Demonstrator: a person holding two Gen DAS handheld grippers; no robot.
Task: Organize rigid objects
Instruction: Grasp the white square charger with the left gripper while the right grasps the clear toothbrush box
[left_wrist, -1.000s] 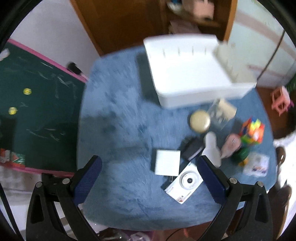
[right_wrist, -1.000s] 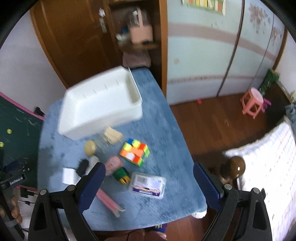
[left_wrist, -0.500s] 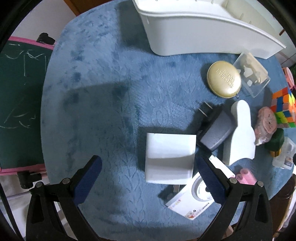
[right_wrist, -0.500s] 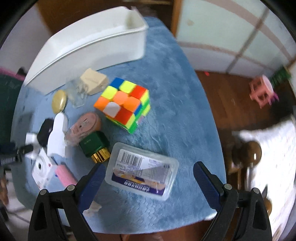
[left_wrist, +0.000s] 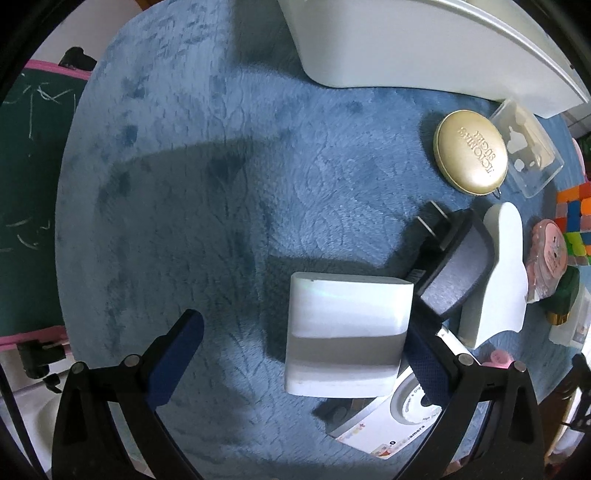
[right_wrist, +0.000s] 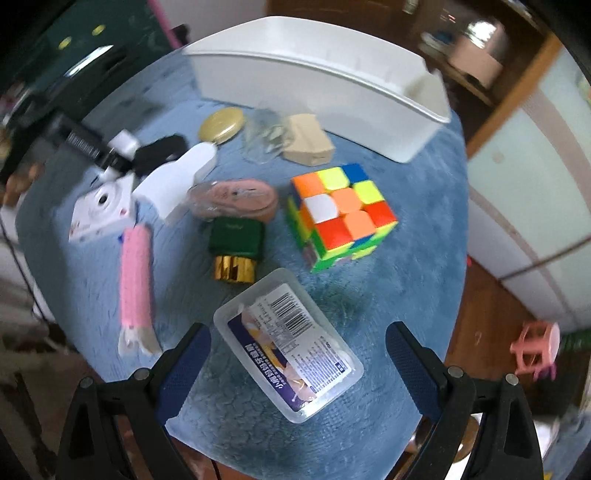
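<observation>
Left claw (left_wrist: 301, 352), spread wide, straddles the white box (left_wrist: 347, 334); right claw (right_wrist: 299, 363), also released, flanks the clear case (right_wrist: 288, 349).

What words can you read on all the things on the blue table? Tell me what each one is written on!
"VICTORIA'S SECRET", as best I can read it: upside down on the round gold tin.
"camera": on the white toy camera; its other small print is too small to read.
Barcode and printed label on the clear plastic box: too blurred to read.
Chalk scribbles on the green chalkboard: not readable words.
</observation>
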